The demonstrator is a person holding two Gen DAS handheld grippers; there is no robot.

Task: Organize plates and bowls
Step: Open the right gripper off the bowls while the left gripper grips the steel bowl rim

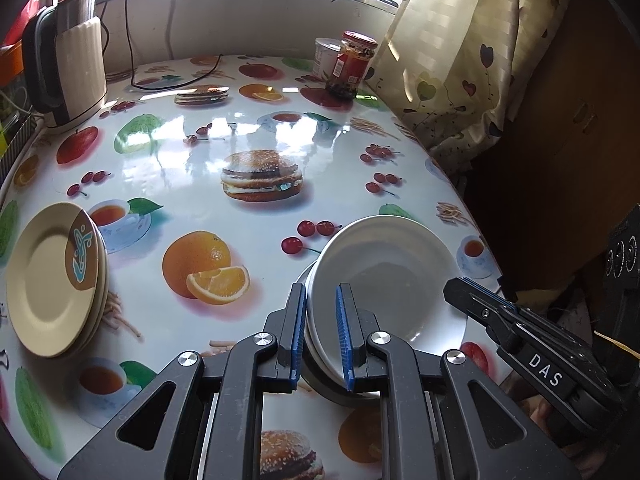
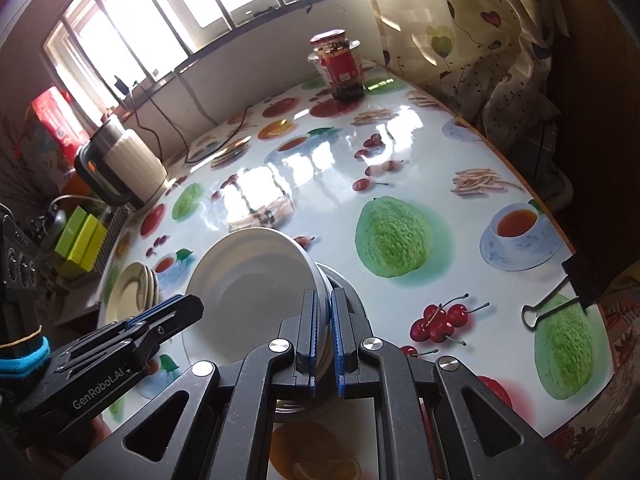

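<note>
Closest up is the left claw (image 1: 322, 332), blue pads narrowed onto the near rim of the white bowl stack (image 1: 384, 276), one pad inside the rim and one outside. Same deal on the other side: the right claw (image 2: 325, 338) pinches the opposite rim of that stack (image 2: 248, 280), jaws nearly together with only the bowl edges between them. So both claws come in low from the near edge of the worktop (image 1: 248, 128) and point inward at each other, with the bowls tilted between them. Something dark and round sits under the stack, can't tell exactly what it is

Off on the left side of the worktop, well apart from the bowls, there's a stack of cream plates (image 1: 52, 276). Far end has a red-lidded jar (image 1: 354, 64) with a white tub just behind it, and a kettle (image 1: 68, 68) at the far left corner
</note>
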